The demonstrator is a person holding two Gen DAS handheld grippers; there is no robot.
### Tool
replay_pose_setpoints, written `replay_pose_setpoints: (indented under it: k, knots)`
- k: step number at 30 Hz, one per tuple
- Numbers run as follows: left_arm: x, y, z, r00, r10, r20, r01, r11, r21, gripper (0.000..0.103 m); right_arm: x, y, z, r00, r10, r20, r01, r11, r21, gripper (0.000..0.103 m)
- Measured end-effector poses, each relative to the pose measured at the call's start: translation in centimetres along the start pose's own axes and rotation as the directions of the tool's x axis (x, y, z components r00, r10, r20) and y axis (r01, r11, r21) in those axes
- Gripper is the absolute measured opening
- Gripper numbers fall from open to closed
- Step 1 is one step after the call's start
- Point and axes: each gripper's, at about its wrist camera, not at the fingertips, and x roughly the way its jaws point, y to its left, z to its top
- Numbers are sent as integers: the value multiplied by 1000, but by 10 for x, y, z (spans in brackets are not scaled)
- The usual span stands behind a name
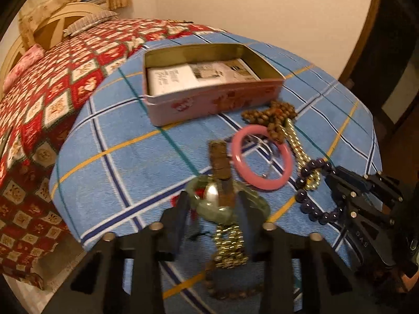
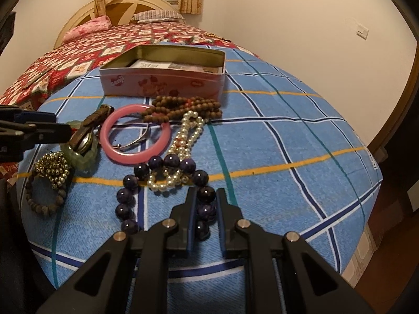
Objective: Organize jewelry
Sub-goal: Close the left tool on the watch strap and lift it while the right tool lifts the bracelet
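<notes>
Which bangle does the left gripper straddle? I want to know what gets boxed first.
The green bangle, translucent jade-coloured, lies between the left gripper fingers with a watch across it. The pink bangle lies clear, farther toward the tin.

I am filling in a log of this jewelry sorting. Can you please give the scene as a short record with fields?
surface: blue checked cloth
container: open pink tin, papers inside, no jewelry visible in it
left gripper: around the green bangle; grip unclear
right gripper: shut on the purple bead bracelet
loose pieces: pink bangle, pearl strand, brown bead necklace
</notes>
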Motion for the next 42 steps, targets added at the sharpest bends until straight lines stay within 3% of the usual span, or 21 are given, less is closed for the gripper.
replay_pose_setpoints:
  k: [3, 4, 17, 24, 25, 27, 29, 33, 37, 39, 40, 42]
  knots:
    - [1, -5, -1, 1000, 2, -3, -2, 1000, 21, 17, 0, -1, 0, 1000, 5, 5, -5, 1000, -2, 16]
    - [-1, -6, -1, 1000, 11, 6, -12, 999, 31, 0, -1, -1, -1, 1000, 5, 7, -5, 1000, -4, 16]
    - [-35, 0, 6, 993, -15, 114, 9, 999, 50, 0, -14, -3, 3, 998, -2, 56, 2, 1000, 1, 16]
    - [-23, -1, 8, 997, 20, 79, -26, 997, 78, 0, -14, -2, 3, 998, -8, 57, 8, 1000, -6, 16]
    - [-18, -1, 11, 997, 29, 71, -34, 997, 69, 2, -14, -1, 3, 998, -7, 54, 8, 1000, -8, 16]
    - [-11, -1, 15, 998, 27, 61, -30, 998, 56, 18, -12, -1, 3, 999, -7, 50, 8, 1000, -9, 16]
    - [-7, 0, 19, 997, 33, 68, -36, 998, 43, 53, -10, -1, 2, 999, -8, 47, 9, 1000, -9, 16]
    - [2, -4, 26, 996, 42, 80, -47, 997, 59, 56, -8, -2, 2, 999, -8, 42, 8, 1000, -7, 16]
    - [19, -5, 26, 998, 43, 46, -46, 997, 70, 55, -6, -2, 2, 999, -8, 40, 8, 1000, -7, 16]
    - [25, -3, 25, 999, 41, 31, -43, 997, 66, 44, -6, -2, 2, 999, -8, 43, 8, 1000, -6, 16]
    - [27, -2, 25, 1000, 21, 17, -22, 998, 58, 24, -7, -3, 2, 999, -8, 44, 8, 1000, -4, 16]
    - [24, 0, 26, 1000, -4, 22, 3, 999, 43, 18, -8, -4, 3, 999, -6, 51, 6, 1000, -1, 16]
